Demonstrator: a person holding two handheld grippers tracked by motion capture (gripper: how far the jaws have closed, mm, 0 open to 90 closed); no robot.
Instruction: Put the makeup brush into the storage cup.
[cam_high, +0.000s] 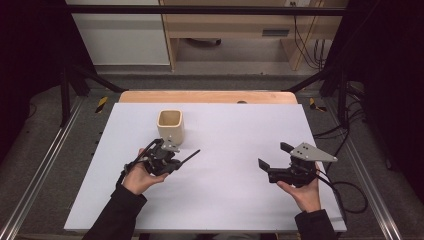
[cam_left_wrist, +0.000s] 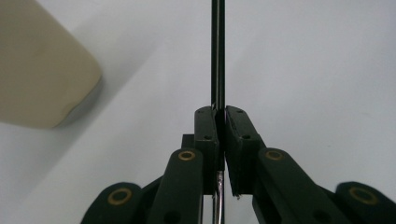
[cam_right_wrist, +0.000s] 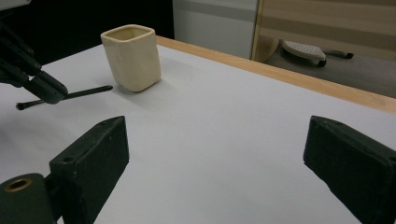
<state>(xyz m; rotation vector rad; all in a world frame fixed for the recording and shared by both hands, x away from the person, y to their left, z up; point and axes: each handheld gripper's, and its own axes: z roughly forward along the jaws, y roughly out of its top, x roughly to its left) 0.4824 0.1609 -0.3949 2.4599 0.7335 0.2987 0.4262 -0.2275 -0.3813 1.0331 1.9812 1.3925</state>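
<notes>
The left hand-held gripper (cam_high: 176, 161) pinches a thin black rod (cam_high: 191, 155) between its closed jaws, the rod sticking out toward 2 o'clock in the high view and lying close to level above the white surface (cam_high: 235, 200). A cream cup (cam_high: 170, 125) stands upright and open-mouthed just beyond, at about 12 o'clock from that gripper, near the rod but apart from it. In the left gripper view the rod (cam_left_wrist: 217, 51) runs straight up from between the pressed pads, with the cup (cam_left_wrist: 42, 70) off at 10 o'clock. The right hand-held gripper (cam_high: 274, 159) rests at the 3 o'clock side of the surface, jaws spread wide with nothing between them, well apart from the cup (cam_right_wrist: 132, 56). The pick-up looks done: the rod (cam_right_wrist: 70, 95) is gripped. What appears left is tipping it upright and lowering it into the cup.
</notes>
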